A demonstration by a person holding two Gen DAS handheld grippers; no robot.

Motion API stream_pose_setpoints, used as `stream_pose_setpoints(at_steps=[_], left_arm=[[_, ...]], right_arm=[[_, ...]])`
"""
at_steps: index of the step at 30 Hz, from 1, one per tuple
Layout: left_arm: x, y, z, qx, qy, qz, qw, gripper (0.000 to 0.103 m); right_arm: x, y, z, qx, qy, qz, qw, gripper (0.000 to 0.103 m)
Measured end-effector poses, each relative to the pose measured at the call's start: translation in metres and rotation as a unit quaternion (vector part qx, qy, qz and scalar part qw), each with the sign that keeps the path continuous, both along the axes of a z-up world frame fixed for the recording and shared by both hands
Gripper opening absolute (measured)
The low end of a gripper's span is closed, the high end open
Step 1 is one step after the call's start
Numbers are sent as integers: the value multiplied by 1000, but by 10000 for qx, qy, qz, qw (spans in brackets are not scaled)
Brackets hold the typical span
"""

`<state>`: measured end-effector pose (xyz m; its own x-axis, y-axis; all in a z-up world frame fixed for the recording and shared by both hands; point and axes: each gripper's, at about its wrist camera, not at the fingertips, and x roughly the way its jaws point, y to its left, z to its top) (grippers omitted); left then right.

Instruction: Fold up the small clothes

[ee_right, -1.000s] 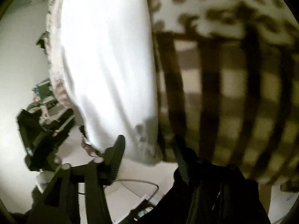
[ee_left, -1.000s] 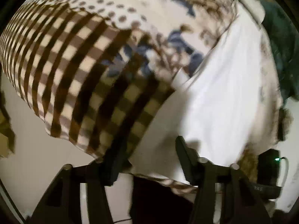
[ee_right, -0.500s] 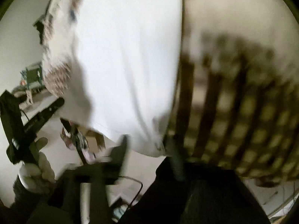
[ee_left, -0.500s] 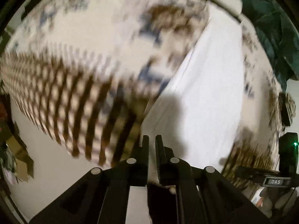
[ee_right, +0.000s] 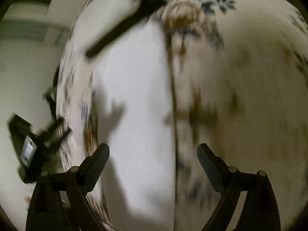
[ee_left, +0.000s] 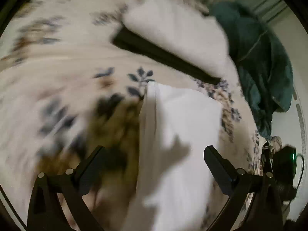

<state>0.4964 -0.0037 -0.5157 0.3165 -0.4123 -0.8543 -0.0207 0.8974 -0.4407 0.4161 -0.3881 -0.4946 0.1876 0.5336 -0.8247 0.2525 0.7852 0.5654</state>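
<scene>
A floral bedspread (ee_left: pixel 67 73) is filling both views, and the white folded cloth (ee_left: pixel 181 130) is lying on it with its long axis running away from the cameras. Beyond the cloth, a white pillow (ee_left: pixel 173 30) is resting over a dark strip (ee_left: pixel 165 55), with a green garment (ee_left: pixel 263 67) heaped to the cloth's right. The left gripper (ee_left: pixel 154 163) is hovering directly over the cloth, jaws wide and empty. The right gripper (ee_right: pixel 154 159) is straddling the cloth's right edge, jaws equally wide, gripping nothing. No containers are showing
</scene>
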Motion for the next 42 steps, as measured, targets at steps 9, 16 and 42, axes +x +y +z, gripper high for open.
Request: stream_pose_setpoints(at_steps=[9,16,42], left_arm=[[78,-20,-36,-644,-220,-689,9953,3],[68,-28,-4,-738,-761,-946,9898,2],[74,9,-56,-1391,329,-391,9890,78]], right_arm=[[137,-11,-64,650,-220,-94,9976,73],[143,20,-54,331,-370,94,9987,6],[142,48,-92,834,235,70,9962,51]])
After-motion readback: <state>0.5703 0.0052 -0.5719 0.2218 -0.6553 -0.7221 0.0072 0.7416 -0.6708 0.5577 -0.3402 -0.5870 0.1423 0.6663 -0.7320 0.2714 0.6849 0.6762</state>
